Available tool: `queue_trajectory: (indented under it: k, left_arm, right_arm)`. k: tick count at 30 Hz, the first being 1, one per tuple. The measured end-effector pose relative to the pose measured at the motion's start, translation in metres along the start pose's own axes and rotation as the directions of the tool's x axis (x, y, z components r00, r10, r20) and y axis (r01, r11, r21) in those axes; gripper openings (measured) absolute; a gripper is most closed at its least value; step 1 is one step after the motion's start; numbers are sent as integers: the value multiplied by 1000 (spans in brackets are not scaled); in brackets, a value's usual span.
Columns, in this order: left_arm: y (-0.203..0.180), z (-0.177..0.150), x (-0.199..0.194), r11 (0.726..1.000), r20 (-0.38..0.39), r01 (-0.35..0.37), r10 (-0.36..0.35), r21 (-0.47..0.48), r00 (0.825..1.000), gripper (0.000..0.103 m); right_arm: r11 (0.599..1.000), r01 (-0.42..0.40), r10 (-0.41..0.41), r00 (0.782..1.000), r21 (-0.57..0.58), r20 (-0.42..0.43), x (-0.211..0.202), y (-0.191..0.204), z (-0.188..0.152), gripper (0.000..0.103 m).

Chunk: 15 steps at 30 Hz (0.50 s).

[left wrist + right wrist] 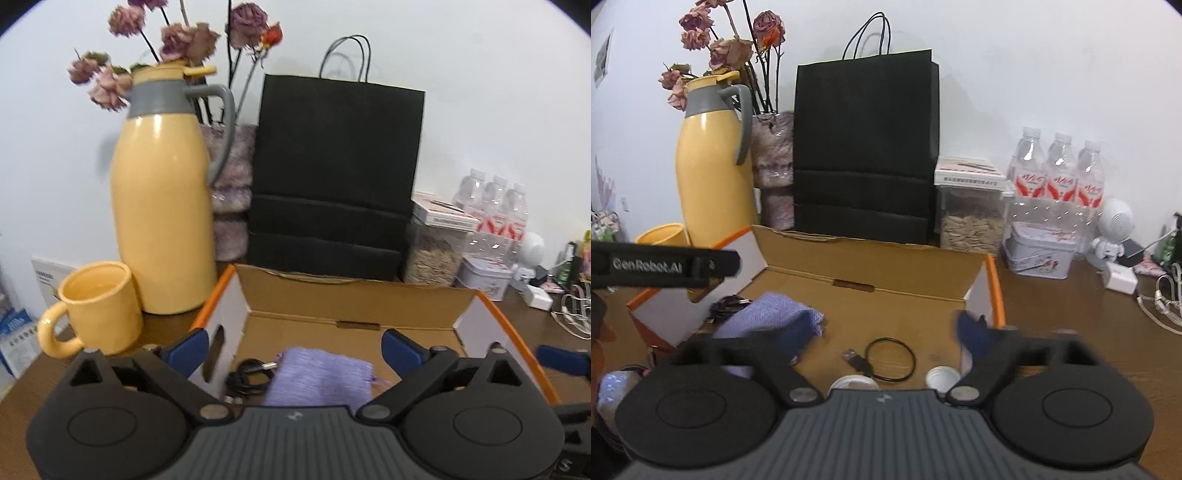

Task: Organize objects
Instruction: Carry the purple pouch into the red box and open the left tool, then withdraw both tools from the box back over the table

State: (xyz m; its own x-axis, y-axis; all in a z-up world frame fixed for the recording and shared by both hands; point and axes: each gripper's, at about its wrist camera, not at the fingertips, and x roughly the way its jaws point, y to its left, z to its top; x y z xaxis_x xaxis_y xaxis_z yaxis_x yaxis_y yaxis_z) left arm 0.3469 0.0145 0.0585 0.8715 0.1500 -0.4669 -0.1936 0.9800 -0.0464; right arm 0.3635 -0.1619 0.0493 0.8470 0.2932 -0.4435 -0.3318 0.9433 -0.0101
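Your left gripper (293, 349) and right gripper (882, 332) both spread wide, empty, over one corrugated cardboard box (886, 258), woven lilac pouch (772, 314) inside, three clear bottles (1060, 166) behind.

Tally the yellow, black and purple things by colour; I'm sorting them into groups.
Yellow: 2, jug, mug
Black: 3, paper bag, cable bundle, cable loop
Purple: 1, pouch
Total: 6

1. My right gripper (882, 334) smears; its blue fingertips (971, 330) blur.
2. My claw's body hides the near part of the purple pouch (319, 376).
3. The bottle labels (1060, 186) are too small to read.
4. The picture's edge cuts the white cords (1167, 302).
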Motion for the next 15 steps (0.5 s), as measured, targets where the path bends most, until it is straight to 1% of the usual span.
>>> queue_trajectory:
  k: [1,3,15]
  left_arm:
    - [-1,0,0,1000,0,-14,14,4,1000,102]
    - [-1,0,2,1000,-5,-22,22,7,1000,102]
    - [-1,-1,-1,1000,-17,-5,5,5,1000,102]
  right_arm:
    - [1000,6,-6,1000,-3,0,0,0,0,103]
    - [1000,10,-10,1000,0,2,0,0,0,103]
    - [1000,-2,2,1000,1,-2,-4,-1,0,103]
